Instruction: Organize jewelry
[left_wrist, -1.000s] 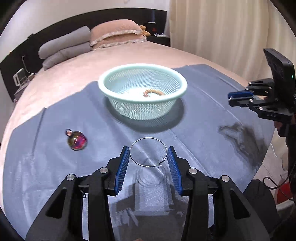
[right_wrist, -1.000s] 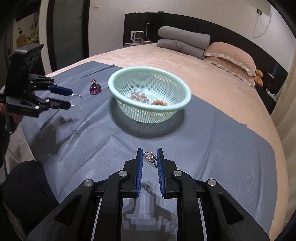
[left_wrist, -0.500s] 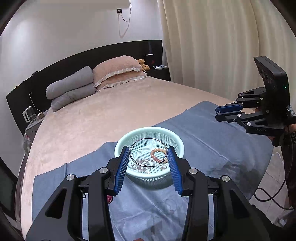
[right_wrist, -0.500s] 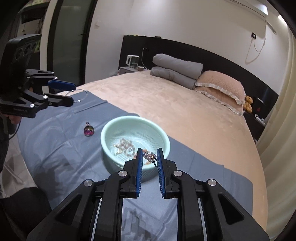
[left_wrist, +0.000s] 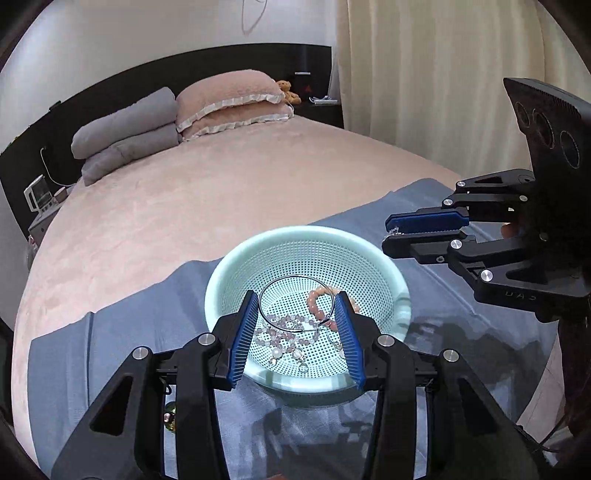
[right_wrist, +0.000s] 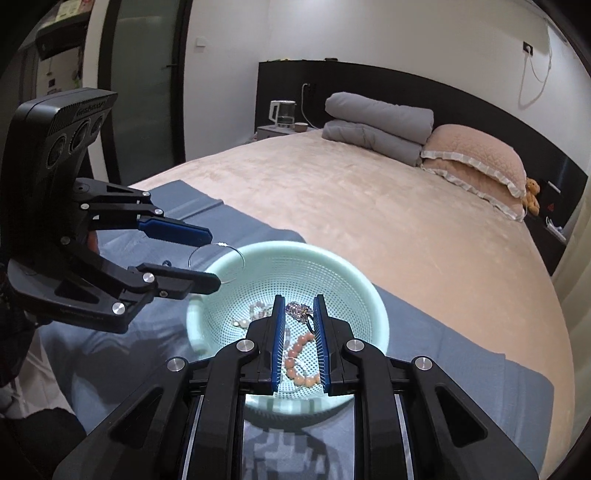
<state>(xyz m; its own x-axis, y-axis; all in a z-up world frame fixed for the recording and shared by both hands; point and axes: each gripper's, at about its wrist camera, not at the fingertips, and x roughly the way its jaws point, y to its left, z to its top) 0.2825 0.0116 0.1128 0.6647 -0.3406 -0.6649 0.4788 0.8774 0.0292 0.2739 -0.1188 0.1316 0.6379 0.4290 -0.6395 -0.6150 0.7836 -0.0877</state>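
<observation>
Over the grey-blue cloth (left_wrist: 122, 354) spread on the bed sits the mint mesh basket (left_wrist: 236, 273), the biggest thing in play, and both grippers hang above its bowl. It looks like light, stiff plastic, steady enough on the soft cover to take dropped pieces without tipping.

Next in size is the thin wire hoop (left_wrist: 295, 304), carried by the left gripper (left_wrist: 297, 332). Its fingers stand fairly wide apart, yet each blue pad presses an opposite side of the ring, so the grip is across the hoop's width. I judge the hoop very light, springy and slick; squeezing harder would bow it, and a grip at the rim edges is the only sensible one. Its flat face is turned roughly up toward the camera, with the clasp end near the right pad, and being round it has no real long axis.

Smaller is the sparkly ring or charm (right_wrist: 300, 310), pinched at the tips of the right gripper (right_wrist: 300, 314), whose fingers are nearly together around it. It seems hard, knobbly and light, safe to drop.

Already lying in the basket are a peach bead bracelet (right_wrist: 301, 354) and a pale bead strand (left_wrist: 284, 332), both limp.
</observation>
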